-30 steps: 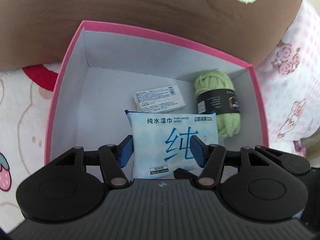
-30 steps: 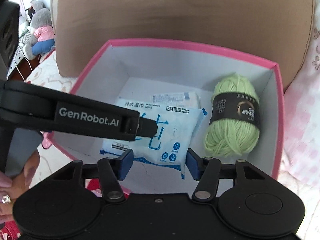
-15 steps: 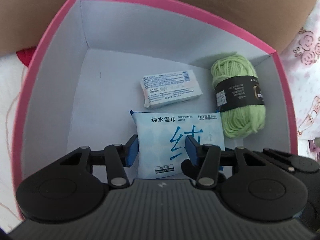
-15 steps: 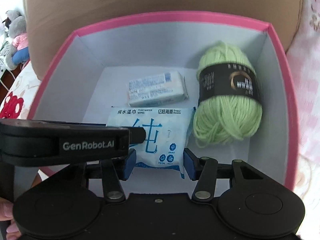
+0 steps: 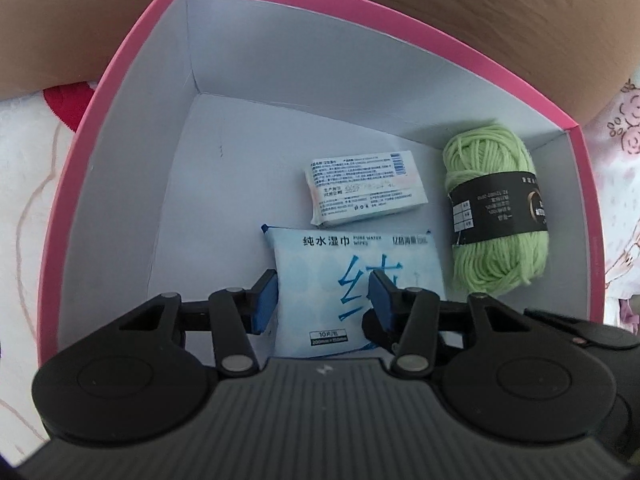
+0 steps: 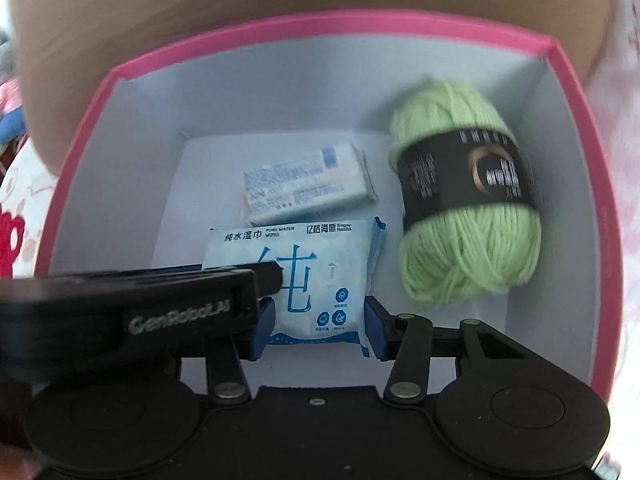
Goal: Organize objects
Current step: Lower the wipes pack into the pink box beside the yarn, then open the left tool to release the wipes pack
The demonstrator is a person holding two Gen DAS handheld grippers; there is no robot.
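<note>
A soft, glossy pale-blue wipes pack [image 5: 352, 276] lies in a pink-rimmed box [image 5: 132, 60]. The left gripper [image 5: 322, 296] pinches it; the right gripper [image 6: 320, 330] is closing around it.

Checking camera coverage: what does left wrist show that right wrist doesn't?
Left wrist only: the left gripper from behind, straddling the wipes pack's left part; red print on the bedding outside the box.

Right wrist only: the right gripper, jaws closing around the pack's near end, with the left gripper crossing in from the side.

Both: pink box, wipes pack, white tissue pack, green yarn, brown cushion.
</note>
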